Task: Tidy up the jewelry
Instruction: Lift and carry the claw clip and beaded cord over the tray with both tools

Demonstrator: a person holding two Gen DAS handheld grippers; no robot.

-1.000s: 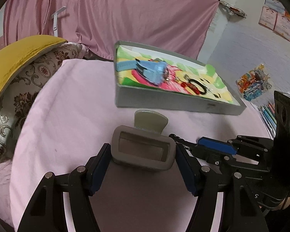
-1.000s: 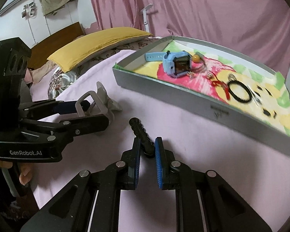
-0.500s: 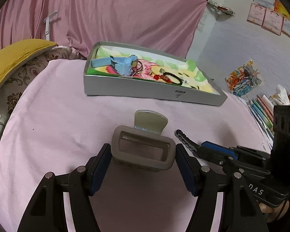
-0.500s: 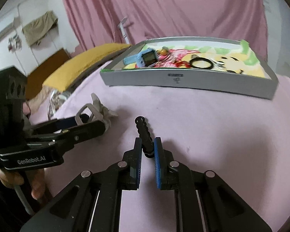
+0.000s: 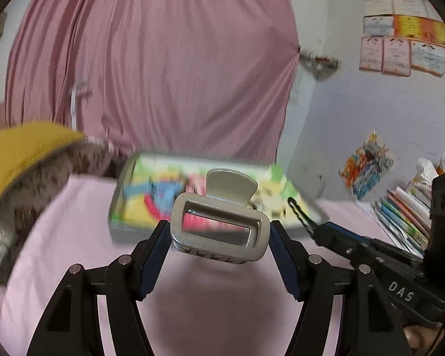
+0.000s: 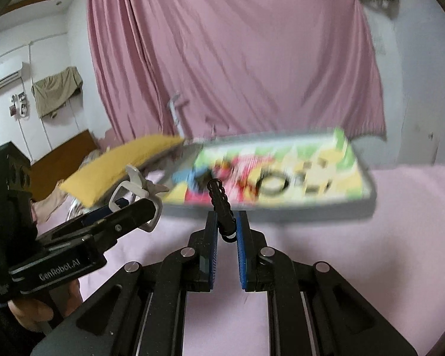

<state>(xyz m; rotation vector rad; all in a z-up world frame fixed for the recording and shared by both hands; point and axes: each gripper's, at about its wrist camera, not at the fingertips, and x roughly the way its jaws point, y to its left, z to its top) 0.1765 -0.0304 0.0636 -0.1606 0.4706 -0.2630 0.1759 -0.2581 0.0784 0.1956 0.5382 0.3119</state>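
1. Pink cloth (image 5: 74, 237) covers the surface in the left wrist view, with a pink curtain (image 5: 163, 74) behind and one yellow pillow (image 5: 20, 154) at left. The left gripper (image 5: 219, 234) holds one grey rectangular plastic hair claw clip (image 5: 219, 228) between its blue pads, above the cloth and before the blurred grey tray with a colourful cartoon lining (image 5: 121, 231). "DAS" shows on the right gripper's body.

2. Pink cloth (image 6: 370, 252) also fills the right wrist view. The right gripper (image 6: 226, 231), jaws narrow, pinches one black beaded hair tie (image 6: 221, 204). "GenRobot.AI" is printed on the left gripper (image 6: 133, 207). One black ring (image 6: 271, 185) lies in the tray (image 6: 281, 210).
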